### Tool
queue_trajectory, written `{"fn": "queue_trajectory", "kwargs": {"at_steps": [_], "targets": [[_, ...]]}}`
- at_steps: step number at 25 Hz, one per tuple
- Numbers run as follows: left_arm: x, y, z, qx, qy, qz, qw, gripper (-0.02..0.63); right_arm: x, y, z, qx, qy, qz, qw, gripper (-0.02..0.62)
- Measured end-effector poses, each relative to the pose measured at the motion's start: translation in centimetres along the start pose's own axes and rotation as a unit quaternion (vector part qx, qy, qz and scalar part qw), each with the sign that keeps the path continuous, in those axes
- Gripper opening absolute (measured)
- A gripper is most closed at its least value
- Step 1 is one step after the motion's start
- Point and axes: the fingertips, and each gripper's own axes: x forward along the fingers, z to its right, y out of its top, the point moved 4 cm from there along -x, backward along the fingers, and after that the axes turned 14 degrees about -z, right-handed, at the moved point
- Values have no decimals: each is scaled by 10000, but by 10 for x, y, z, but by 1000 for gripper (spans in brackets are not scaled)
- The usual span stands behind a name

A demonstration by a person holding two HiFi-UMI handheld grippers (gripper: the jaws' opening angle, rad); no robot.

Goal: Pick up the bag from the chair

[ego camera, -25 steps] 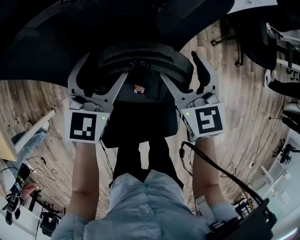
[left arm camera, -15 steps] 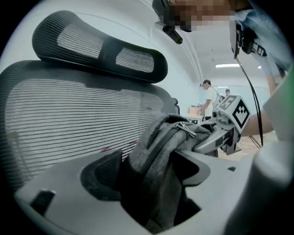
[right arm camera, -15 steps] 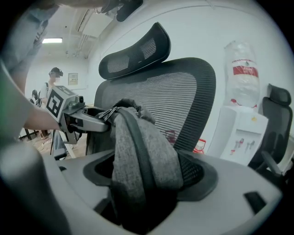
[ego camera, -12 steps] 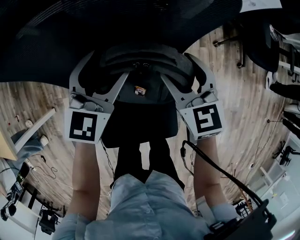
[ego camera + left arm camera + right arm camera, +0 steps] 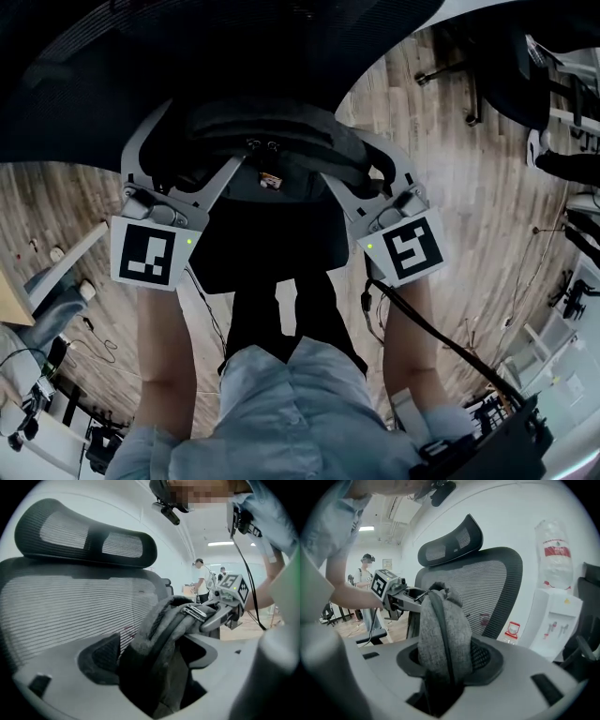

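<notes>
A dark grey fabric bag [image 5: 272, 141] stands upright against the mesh back of a black office chair [image 5: 187, 56]. My left gripper [image 5: 183, 155] grips its left side and my right gripper [image 5: 364, 173] its right side. In the left gripper view the bag [image 5: 159, 653] fills the gap between the jaws, with its straps and buckle on top, and the right gripper [image 5: 225, 606] holds the far side. In the right gripper view the bag [image 5: 443, 634] is pinched between the pads, with the left gripper [image 5: 401, 597] behind it. The chair seat under the bag is hidden.
A white water dispenser [image 5: 555, 616] with a bottle [image 5: 555, 550] stands right of the chair [image 5: 487, 588]. More black chairs [image 5: 553, 84] stand on the wooden floor at the right. A cable [image 5: 422, 323] trails from my right gripper. People [image 5: 365, 569] stand far behind.
Both grippers have pushed further in along the bag's sides, and the right gripper's jaws have closed on it. The left marker cube has shifted left and up.
</notes>
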Motion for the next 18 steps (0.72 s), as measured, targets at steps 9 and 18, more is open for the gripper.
{"fn": "queue_trajectory", "kwargs": {"at_steps": [9, 18], "targets": [[16, 2, 20, 200, -754, -27, 9970, 416, -16, -21, 5, -248, 261, -169, 9992, 141], [3, -7, 42, 601, -699, -325, 9952, 229, -23, -43, -4, 263, -394, -516, 9975, 153]]}}
